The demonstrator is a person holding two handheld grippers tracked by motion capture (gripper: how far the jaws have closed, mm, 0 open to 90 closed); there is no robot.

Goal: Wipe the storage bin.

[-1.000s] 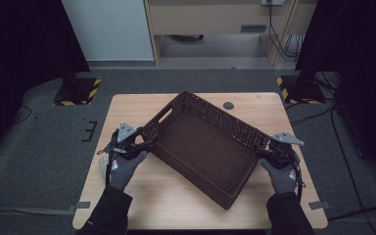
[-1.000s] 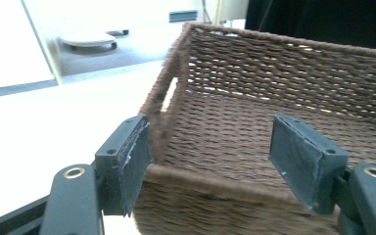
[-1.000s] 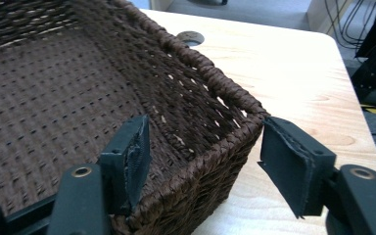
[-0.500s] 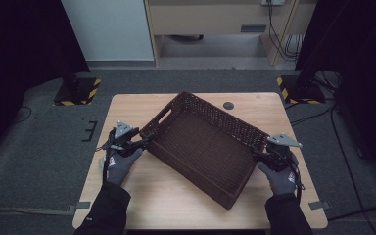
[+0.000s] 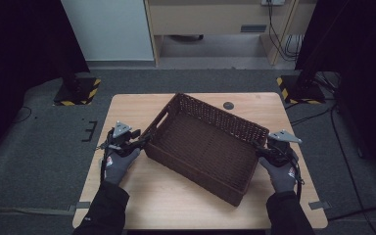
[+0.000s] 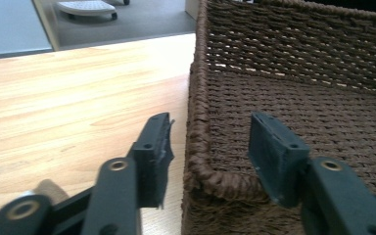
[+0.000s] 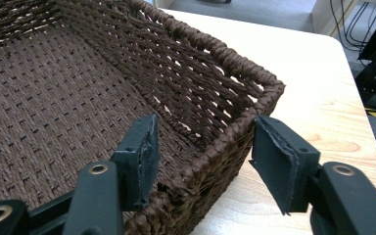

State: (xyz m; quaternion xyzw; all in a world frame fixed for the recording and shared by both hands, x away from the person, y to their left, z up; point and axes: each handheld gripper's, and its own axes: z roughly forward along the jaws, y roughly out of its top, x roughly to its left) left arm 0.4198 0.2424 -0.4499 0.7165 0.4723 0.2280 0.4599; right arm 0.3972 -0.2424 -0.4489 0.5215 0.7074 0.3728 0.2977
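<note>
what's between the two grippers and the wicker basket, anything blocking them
Nothing visible does. The left gripper straddles the basket rim at its left end, jaws just closing with the wall between them but gaps at both pads. The right gripper straddles the opposite end wall the same way, its jaws also just closing, not yet pressing.

Thing: your dark brown woven basket, rectangular, shallow, open on top.
Contents: you have nothing inside; the woven floor lies bare.
Pose: upright on its base, flat on the wooden table, turned at a slant so its long sides run from upper left to lower right of the high view.
Handle: a cut-out slot in the short wall at centre left.
Place: middle of the high view, nearest corner toward the lower right.
</note>
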